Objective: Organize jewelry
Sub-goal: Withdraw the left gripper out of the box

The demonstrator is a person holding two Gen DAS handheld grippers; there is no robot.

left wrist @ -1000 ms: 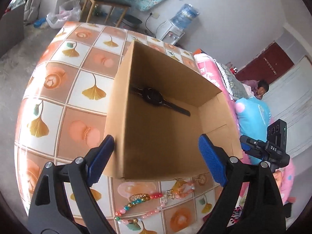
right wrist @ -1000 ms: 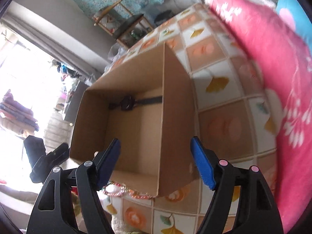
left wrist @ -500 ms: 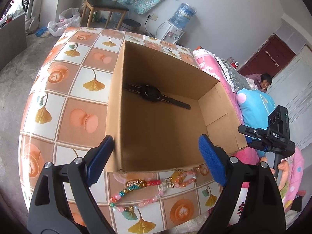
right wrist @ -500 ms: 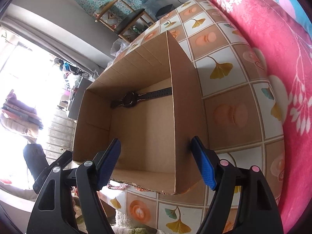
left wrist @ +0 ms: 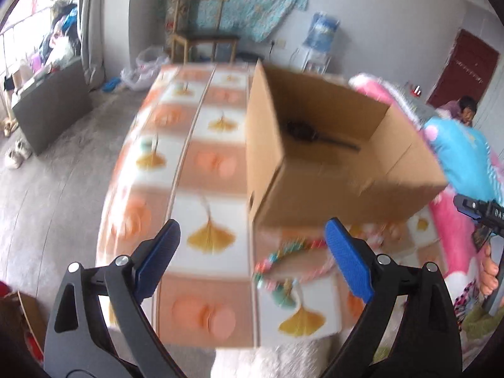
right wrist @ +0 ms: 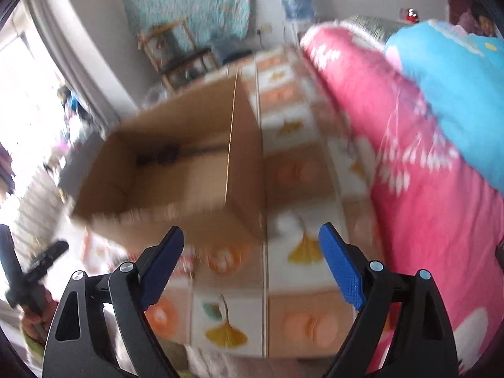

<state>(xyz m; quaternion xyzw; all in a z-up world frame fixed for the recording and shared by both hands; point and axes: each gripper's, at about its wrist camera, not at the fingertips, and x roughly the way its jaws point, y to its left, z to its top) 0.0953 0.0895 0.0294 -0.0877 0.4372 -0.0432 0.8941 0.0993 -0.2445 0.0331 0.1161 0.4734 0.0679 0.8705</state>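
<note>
An open cardboard box stands on the tiled table; it also shows in the right wrist view. A black wristwatch lies inside it, blurred in the right wrist view. Bead bracelets lie on the table in front of the box. My left gripper is open and empty, above the table's near edge, left of the beads. My right gripper is open and empty, near the box's front right corner.
A pink quilt and a blue pillow border the table on the right. A wooden chair and a water dispenser stand behind the table. Grey floor lies to the left.
Both grippers have pulled back and down from above the box towards the table's near edge. Both views are now blurred by motion. Both stay open and empty.
</note>
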